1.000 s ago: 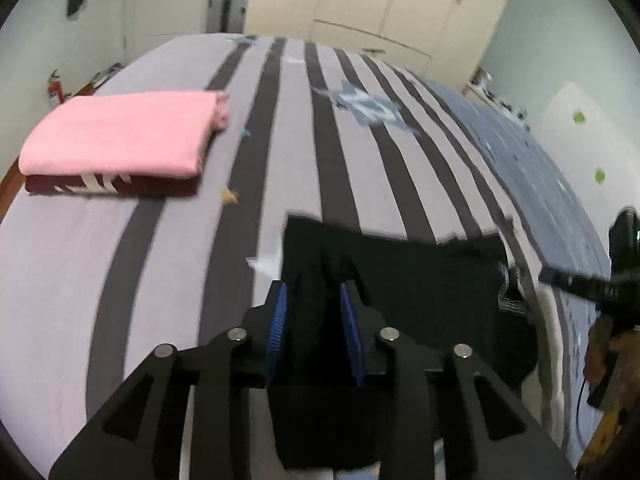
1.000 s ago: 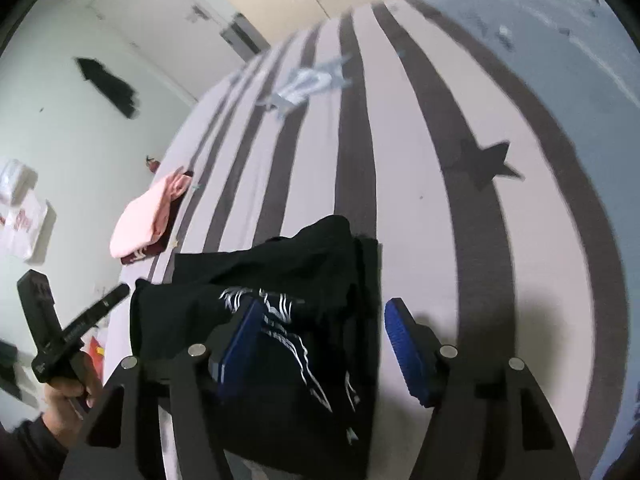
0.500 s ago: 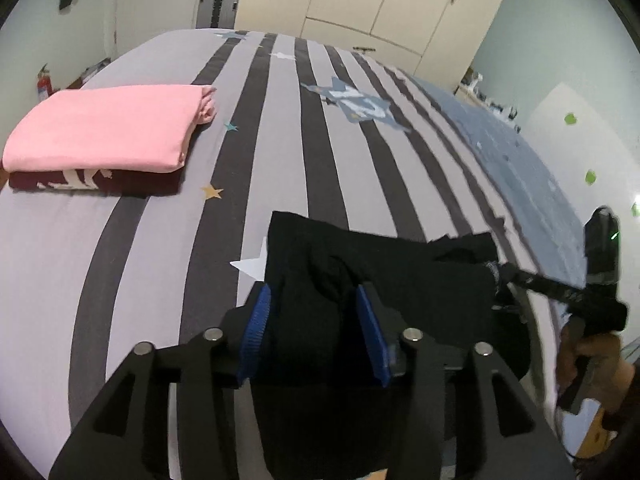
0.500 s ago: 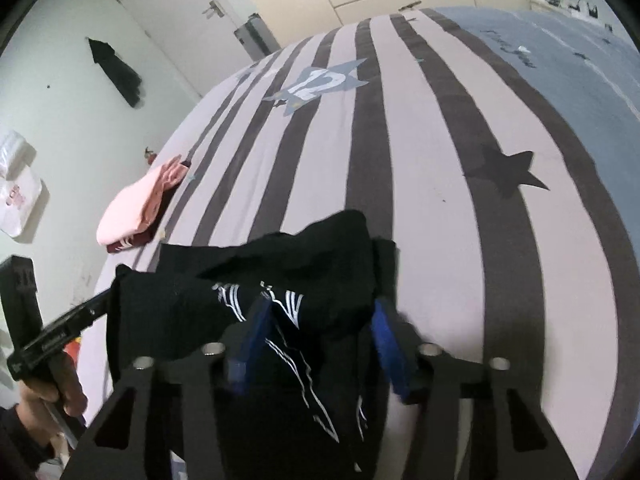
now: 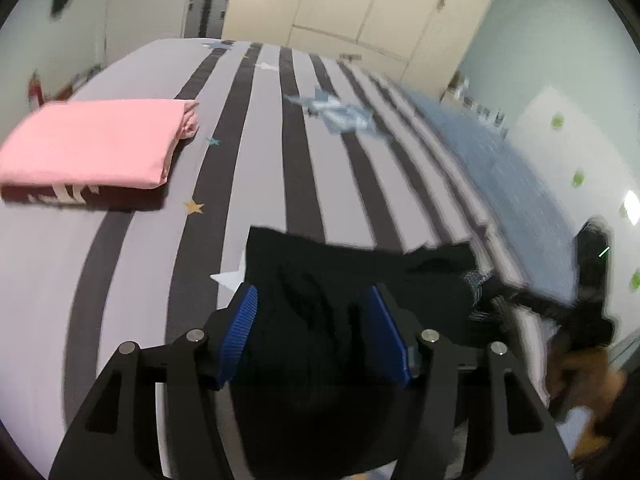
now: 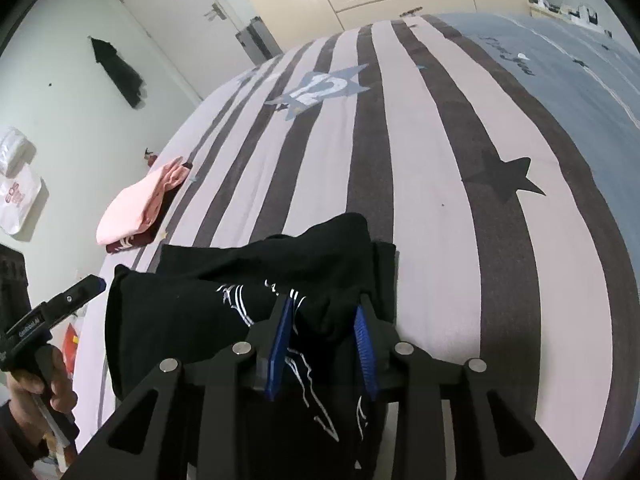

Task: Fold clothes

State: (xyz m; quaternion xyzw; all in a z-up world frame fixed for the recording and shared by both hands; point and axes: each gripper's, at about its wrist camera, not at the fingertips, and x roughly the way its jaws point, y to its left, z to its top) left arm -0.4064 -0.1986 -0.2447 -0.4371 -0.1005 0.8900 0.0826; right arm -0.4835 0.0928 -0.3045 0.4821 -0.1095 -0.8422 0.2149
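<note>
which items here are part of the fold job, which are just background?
In the job:
- black garment, crumpled on the striped bed
- right claw, closing on a bunch of it
- left claw, opening with the fabric between its pads
- folded pink garment stacked on folded maroon garment, already done

Lying about:
- wardrobe
- dark item on wall
- door

A striped bed cover (image 6: 420, 184) with printed stars spreads over the bed, and a blue quilt (image 6: 580, 92) lies along its right edge. Cream wardrobe doors (image 5: 360, 4) stand past the far edge, beside a white door (image 6: 172, 28) and a dark item hung on the wall (image 6: 118, 72).
</note>
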